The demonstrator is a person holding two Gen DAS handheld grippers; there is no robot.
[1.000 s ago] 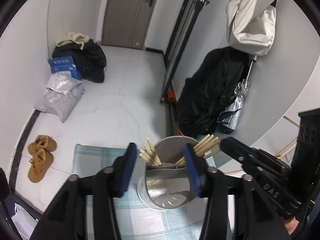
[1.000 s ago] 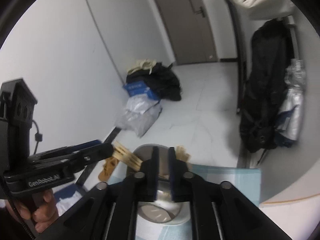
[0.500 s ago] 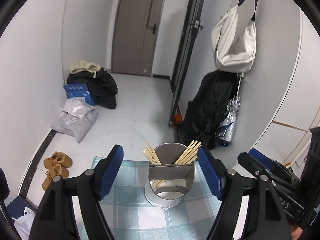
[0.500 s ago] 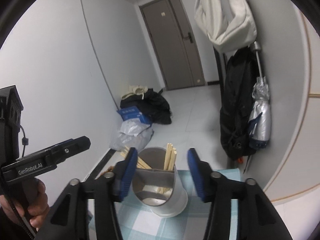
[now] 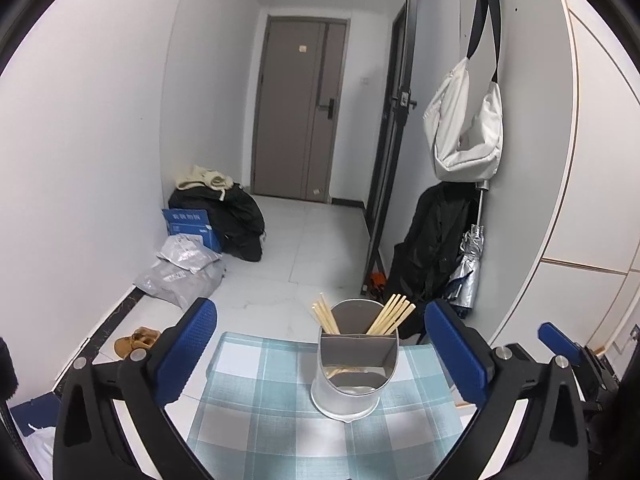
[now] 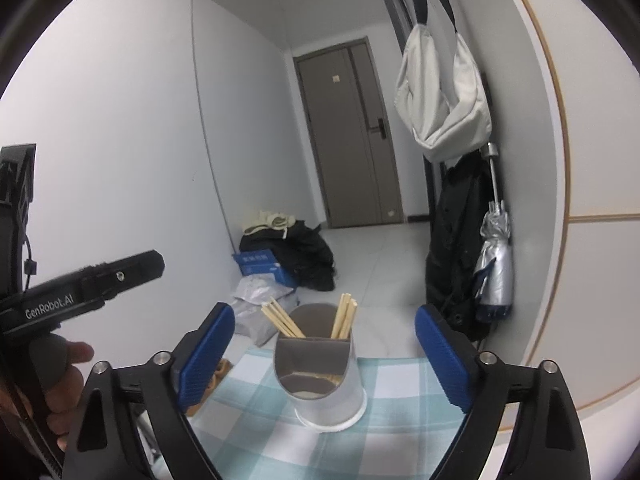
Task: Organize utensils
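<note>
Nearest: left gripper (image 5: 320, 354) w/ blue pads (image 5: 186, 350) spread wide, jaws just been opening, nothing clamped – the holder sits between them in view but untouched. Same for right gripper (image 6: 324, 356): jaws just been opening, pads well clear of anything, empty. A hand (image 6: 60, 380) grips the left tool's handle at the edge of the right wrist view.

Next out: checked teal cloth (image 5: 256, 408) on the table, and on it the metal utensil holder (image 5: 354, 368), upright, divider across its mouth. Two bunches of wooden chopsticks (image 5: 390, 314) stand in the rear compartments, one leaning left, one right; front compartment looks empty apart from reflections, can't tell for sure.

Judgement: sorting looks done or nearly so, both tools in a let-go/retreat phase. To do it well: pull straight back & slightly up, keep jaws wide so pads don't clip the leaning stick tips or rim – holder looks light, a nudge could tip it or drag the cloth. No other loose utensils visible, so check the table outside the view before calling it finished.

Far: floor w/ bags, blue box (image 5: 188, 222), shoes; white bag (image 5: 466, 128) hanging on wall; grey door (image 5: 298, 112) at the end
</note>
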